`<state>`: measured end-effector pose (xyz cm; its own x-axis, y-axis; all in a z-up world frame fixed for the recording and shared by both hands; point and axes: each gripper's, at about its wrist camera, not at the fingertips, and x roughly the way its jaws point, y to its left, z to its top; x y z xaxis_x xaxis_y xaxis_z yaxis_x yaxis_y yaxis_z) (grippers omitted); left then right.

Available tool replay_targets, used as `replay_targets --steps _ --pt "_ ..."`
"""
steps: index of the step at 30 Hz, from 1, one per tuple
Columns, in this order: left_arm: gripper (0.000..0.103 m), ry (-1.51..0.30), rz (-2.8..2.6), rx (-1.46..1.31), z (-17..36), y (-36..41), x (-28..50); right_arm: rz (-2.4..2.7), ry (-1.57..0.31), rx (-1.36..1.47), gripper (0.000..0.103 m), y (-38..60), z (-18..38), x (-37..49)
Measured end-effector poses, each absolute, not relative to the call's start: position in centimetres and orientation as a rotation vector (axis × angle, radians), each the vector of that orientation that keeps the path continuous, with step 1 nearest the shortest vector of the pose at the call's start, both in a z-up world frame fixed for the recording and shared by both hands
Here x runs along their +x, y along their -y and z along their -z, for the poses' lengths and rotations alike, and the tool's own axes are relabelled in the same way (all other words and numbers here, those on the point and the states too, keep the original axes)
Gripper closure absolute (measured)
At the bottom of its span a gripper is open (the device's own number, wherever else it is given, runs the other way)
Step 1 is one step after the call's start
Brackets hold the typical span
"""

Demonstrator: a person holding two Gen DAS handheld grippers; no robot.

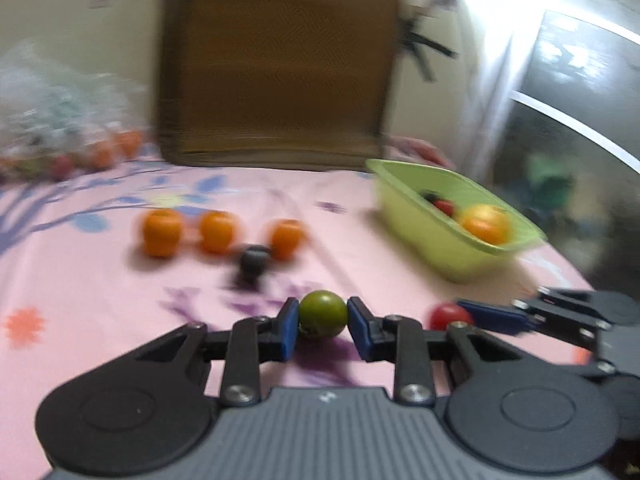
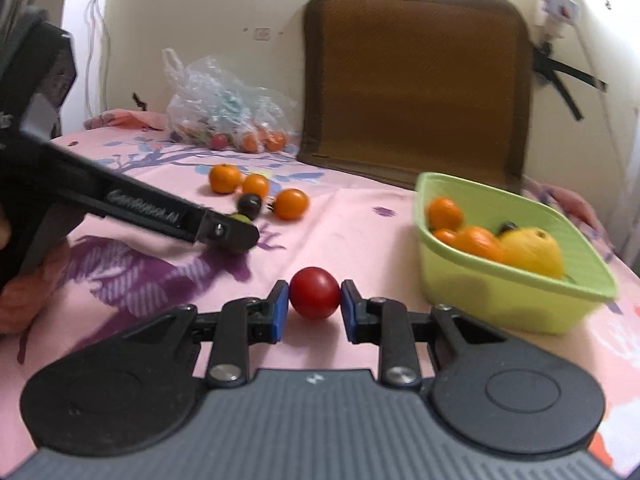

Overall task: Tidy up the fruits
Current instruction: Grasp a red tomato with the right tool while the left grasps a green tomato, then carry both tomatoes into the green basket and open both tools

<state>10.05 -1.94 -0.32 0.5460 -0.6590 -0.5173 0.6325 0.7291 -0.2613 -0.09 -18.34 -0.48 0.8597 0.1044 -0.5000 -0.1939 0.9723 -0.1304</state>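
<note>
While both grippers sit low over the pink cloth, the left gripper (image 1: 323, 326) pinches a green fruit (image 1: 323, 319) and the right gripper (image 2: 314, 306) clamps a red one (image 2: 314, 293); small, smooth and likely soft-skinned, they want gentle mid-girth holds toward the green basket (image 2: 576, 304).

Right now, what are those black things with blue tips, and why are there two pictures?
They are two claws that a person holds, one in each hand, each with its own camera. The left claw, seen by its own camera, pinches a green fruit. The right claw, in the other picture, has a red fruit between its pads. On the pink flowered cloth lie three small oranges and a dark fruit. The green basket already holds fruit. A plastic bag holds more.
</note>
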Motion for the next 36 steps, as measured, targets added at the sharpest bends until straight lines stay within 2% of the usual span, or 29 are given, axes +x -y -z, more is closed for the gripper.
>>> replay_targets --steps 9,17,24,32,34,36 --pt "0.076 -0.639 0.874 0.048 0.6 8.2 7.3 -0.096 -0.535 -0.099 0.071 21.1 0.8 -1.7" --pt "0.075 -0.647 0.873 0.030 -0.1 8.4 7.4 -0.114 -0.497 -0.039 0.073 22.2 0.3 -2.4" --pt "0.075 -0.552 0.929 -0.043 -5.0 11.0 9.8 0.012 -0.276 -0.044 0.073 25.0 -2.9 -2.4" --pt "0.076 -0.611 0.888 -0.085 -5.0 16.6 15.4 0.121 -0.309 0.089 0.072 30.7 -3.2 2.9" --pt "0.071 -0.624 0.876 -0.079 -4.4 17.6 16.2 0.131 -0.325 0.108 0.071 31.4 -2.8 3.9" --pt "0.055 -0.634 0.862 -0.064 -4.0 18.2 16.6 0.138 -0.318 0.124 0.070 31.7 -2.3 4.5"
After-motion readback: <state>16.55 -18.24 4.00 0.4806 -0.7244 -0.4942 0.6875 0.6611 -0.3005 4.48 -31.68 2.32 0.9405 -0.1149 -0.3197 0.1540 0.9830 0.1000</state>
